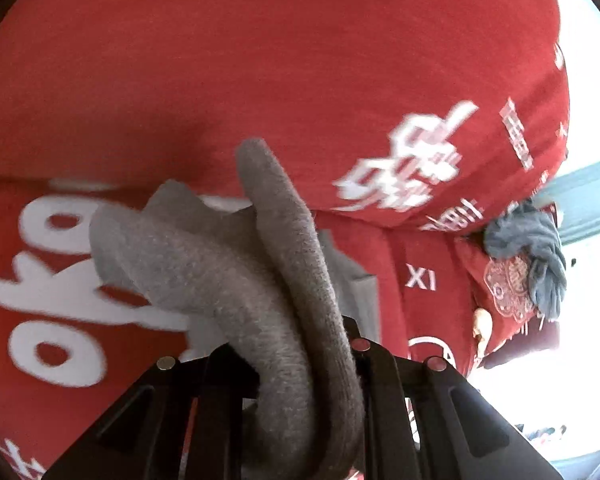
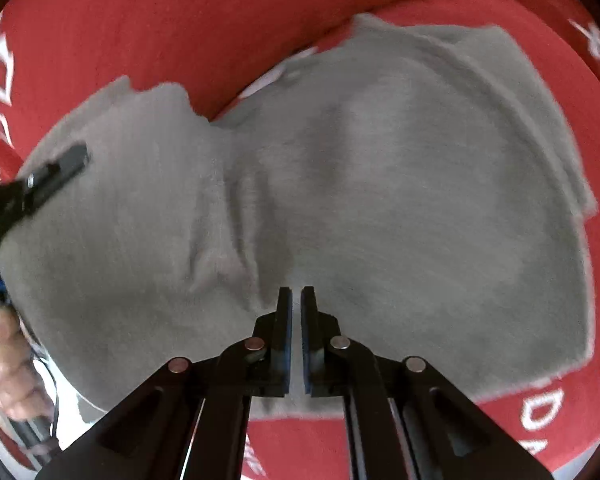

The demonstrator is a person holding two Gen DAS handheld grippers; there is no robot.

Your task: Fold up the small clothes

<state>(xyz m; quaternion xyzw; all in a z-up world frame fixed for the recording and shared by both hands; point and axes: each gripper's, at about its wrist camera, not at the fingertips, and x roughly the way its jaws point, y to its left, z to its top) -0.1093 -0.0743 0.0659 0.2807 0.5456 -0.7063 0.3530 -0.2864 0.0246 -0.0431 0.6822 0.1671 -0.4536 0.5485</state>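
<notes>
Black jaws of the left gripper (image 1: pixel 300 364) sat nearly closed on a thick bunched roll of the grey garment (image 1: pixel 228 264), which rose up out of the jaws and trailed down onto the red printed cloth (image 1: pixel 260 60) below. From the right wrist view, the right gripper (image 2: pixel 296 300) showed its 2 pads almost together with a thin sliver of light between them, poised over the garment's near edge; whether it pinched a single layer there could not be told, and it looked more likely empty. That view showed most of the garment (image 2: pixel 380 180) spread across the red cloth, rumpled by a ridge of creases left of centre, with the left gripper (image 2: pixel 56 172) at its far left edge and a person's hand (image 2: pixel 8 364) behind it. The main risk seemed to be a lopsided fold: with only 1 corner firmly lifted, the fabric could drag and skew. The bunched grip might also carry several layers at once, so releasing it could leave a lump rather than a flat edge. A dark grey bundle (image 1: pixel 536 256) lay well apart at the cloth's far side.
</notes>
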